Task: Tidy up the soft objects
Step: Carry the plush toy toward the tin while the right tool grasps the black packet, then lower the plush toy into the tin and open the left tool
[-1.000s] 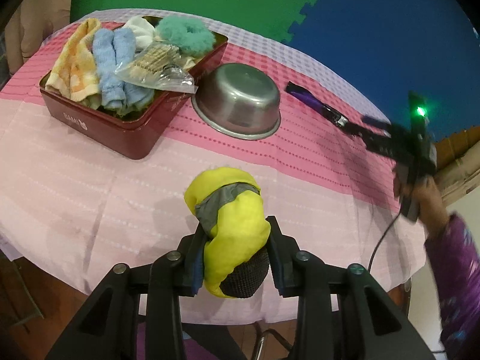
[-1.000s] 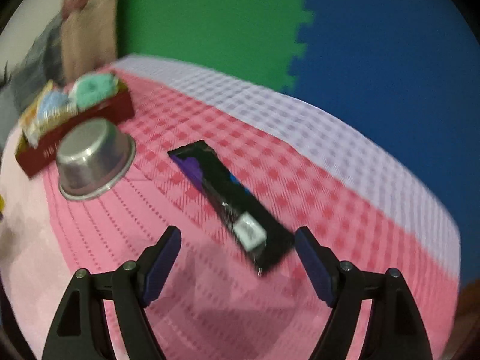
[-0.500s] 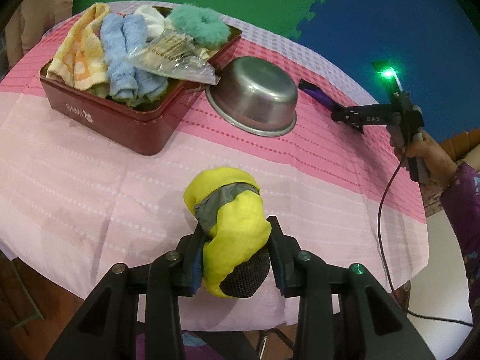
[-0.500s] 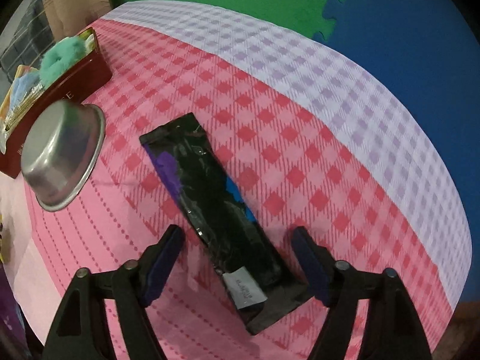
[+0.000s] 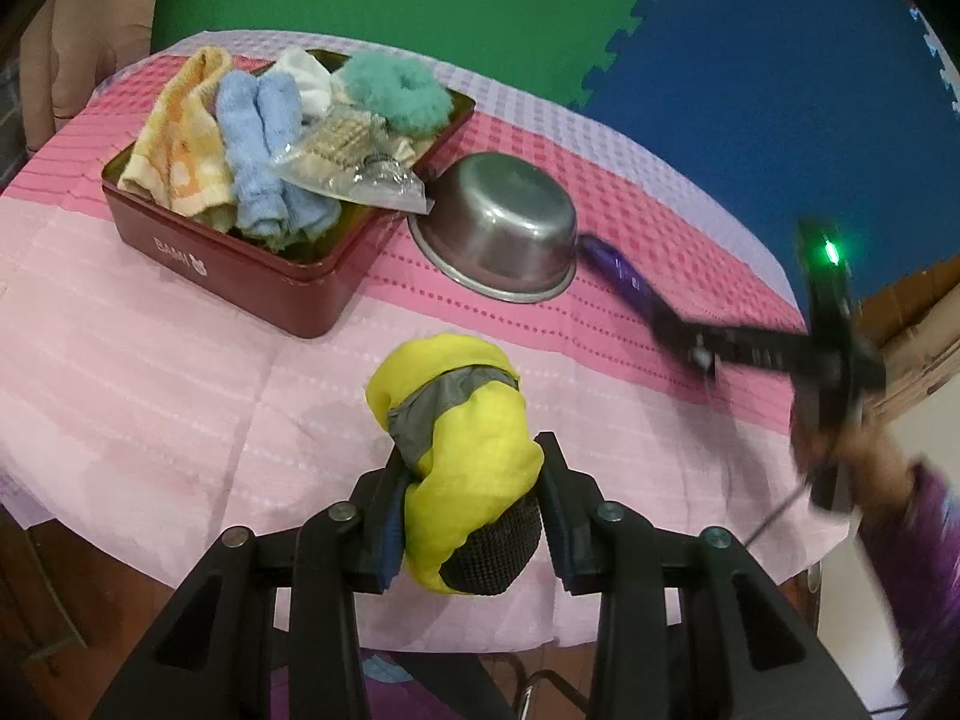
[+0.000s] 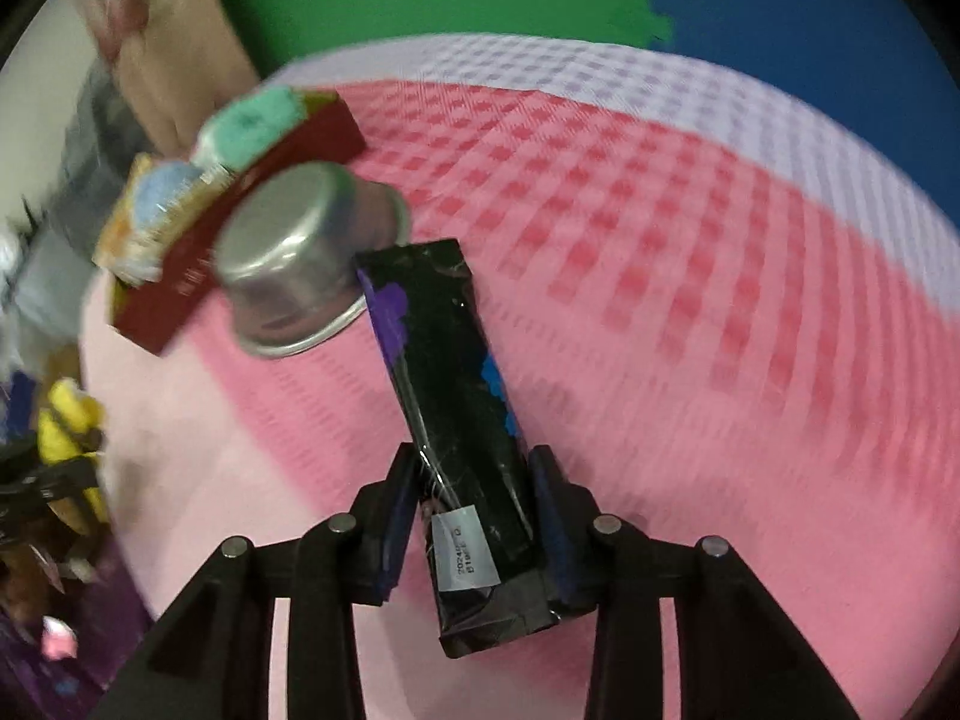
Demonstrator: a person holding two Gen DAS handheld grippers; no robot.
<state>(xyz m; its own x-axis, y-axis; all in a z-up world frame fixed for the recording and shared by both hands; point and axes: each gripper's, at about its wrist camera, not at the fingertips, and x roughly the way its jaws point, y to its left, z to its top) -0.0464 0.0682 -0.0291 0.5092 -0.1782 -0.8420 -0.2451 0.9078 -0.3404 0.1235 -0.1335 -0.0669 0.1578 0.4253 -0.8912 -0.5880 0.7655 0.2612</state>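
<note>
We hold the yellow cloth bundle [image 5: 465, 456], banded grey, pinched in the left gripper [image 5: 471, 516] jaws above the pink tabletop [image 5: 180, 372]. Right gripper [image 6: 474, 516]: jaws have just been closing and now pinch the black packet [image 6: 462, 438], far end beside the upturned steel bowl [image 6: 294, 258]. Beyond it, the red tin [image 5: 240, 276] holds rolled towels [image 5: 258, 162].

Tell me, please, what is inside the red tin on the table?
The red tin holds a yellow-orange towel, two rolled blue cloths, a white cloth, a fluffy teal scrunchie and a clear plastic bag. The tin's bottom is covered by them.
</note>
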